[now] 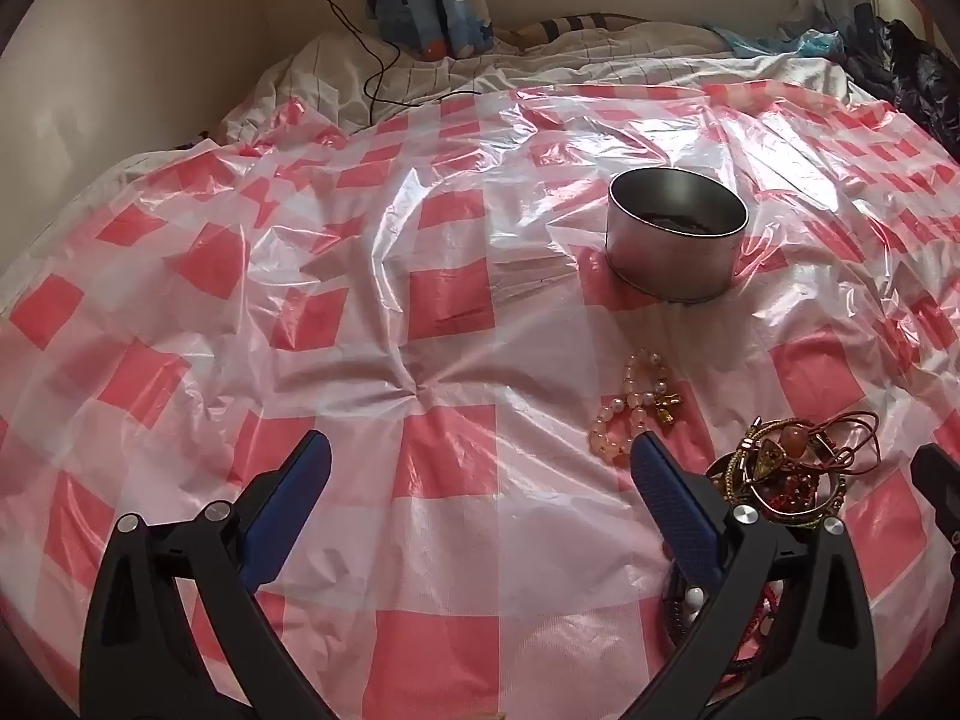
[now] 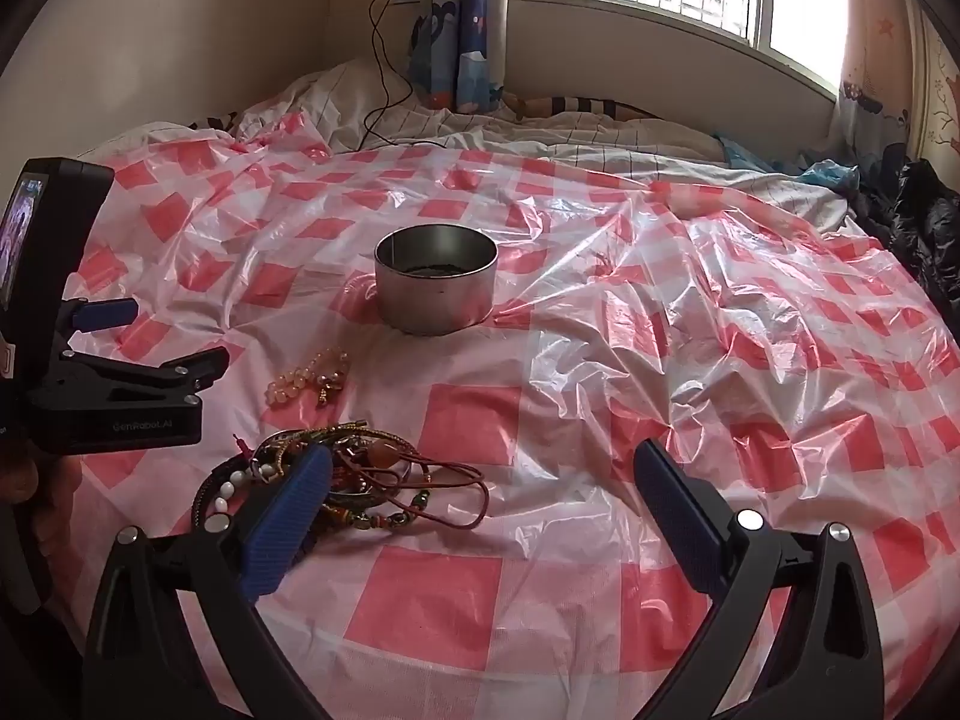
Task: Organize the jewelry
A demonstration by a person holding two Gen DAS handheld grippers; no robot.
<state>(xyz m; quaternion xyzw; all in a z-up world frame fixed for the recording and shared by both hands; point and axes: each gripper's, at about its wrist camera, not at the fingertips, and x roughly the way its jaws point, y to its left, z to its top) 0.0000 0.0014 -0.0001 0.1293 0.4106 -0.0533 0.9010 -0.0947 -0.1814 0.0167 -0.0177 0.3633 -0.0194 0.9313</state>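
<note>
A round metal tin (image 1: 678, 240) (image 2: 437, 282) stands open on a pink-and-white checked plastic sheet (image 1: 444, 300) (image 2: 600, 360), with something dark at its bottom. In front of it lies a pale pink bead bracelet (image 1: 630, 402) (image 2: 306, 381). Nearer still is a tangled pile of bangles, cords and beads (image 1: 786, 468) (image 2: 384, 456). My left gripper (image 1: 480, 453) (image 2: 177, 330) hovers open over bare sheet, left of the pile. My right gripper (image 2: 485, 456) is open too and holds nothing; its left finger (image 2: 294, 510) hides part of the pile. One right finger (image 1: 936, 480) shows at the edge of the left wrist view.
The sheet covers a bed with rumpled white bedding (image 2: 540, 132) behind it. A black charger cable (image 2: 384, 78) runs down the back wall beside a blue patterned curtain (image 2: 456, 42). Dark clothing (image 2: 918, 222) is heaped at the right edge. A hand (image 2: 42, 480) holds the left gripper.
</note>
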